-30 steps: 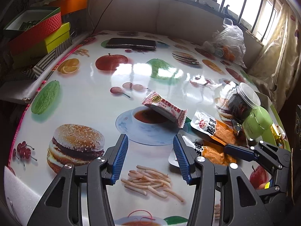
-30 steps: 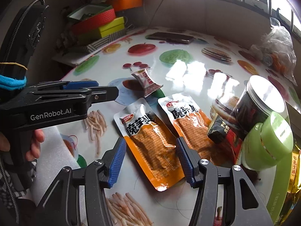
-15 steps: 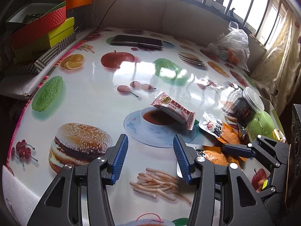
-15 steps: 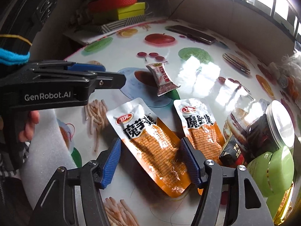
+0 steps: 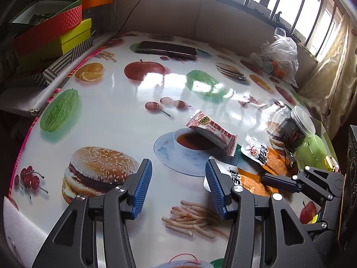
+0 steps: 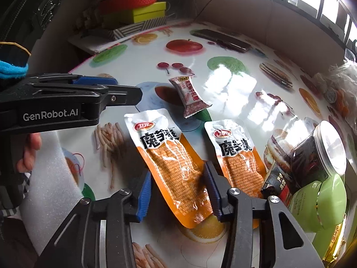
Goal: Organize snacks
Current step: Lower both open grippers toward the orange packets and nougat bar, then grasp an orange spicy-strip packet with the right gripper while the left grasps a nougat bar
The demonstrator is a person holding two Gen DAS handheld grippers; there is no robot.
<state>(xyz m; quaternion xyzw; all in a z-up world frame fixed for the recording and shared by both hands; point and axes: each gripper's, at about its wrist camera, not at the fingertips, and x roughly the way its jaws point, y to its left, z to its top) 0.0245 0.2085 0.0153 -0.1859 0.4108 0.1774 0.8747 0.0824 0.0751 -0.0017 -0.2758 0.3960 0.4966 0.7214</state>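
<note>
Two orange-and-white pouches lie side by side on the fruit-print table (image 5: 116,120). My right gripper (image 6: 178,172) straddles the lower end of the near pouch (image 6: 169,156). Its jaws are closing and the pouch lies flat between them, uncrumpled. The second pouch (image 6: 236,154) lies just to the right. A small red-and-white candy packet (image 5: 212,131) rests beyond them on the printed cup. My left gripper (image 5: 178,165) hovers open above the printed burger and fries, with nothing between its fingers. In the right wrist view the left gripper (image 6: 133,92) reaches in from the left.
A dark-filled jar with a clear lid (image 6: 316,154), a green container (image 6: 319,201) and a small dark packet (image 6: 276,183) crowd the right edge. A phone (image 5: 167,49) lies at the far side, a plastic bag (image 5: 279,60) at the far right, stacked boxes (image 5: 51,35) off the left.
The right gripper's jaws spread wider around the near pouch, then narrowed onto it, while the wrist rolled slightly. The left gripper stayed open and in about the same place.
</note>
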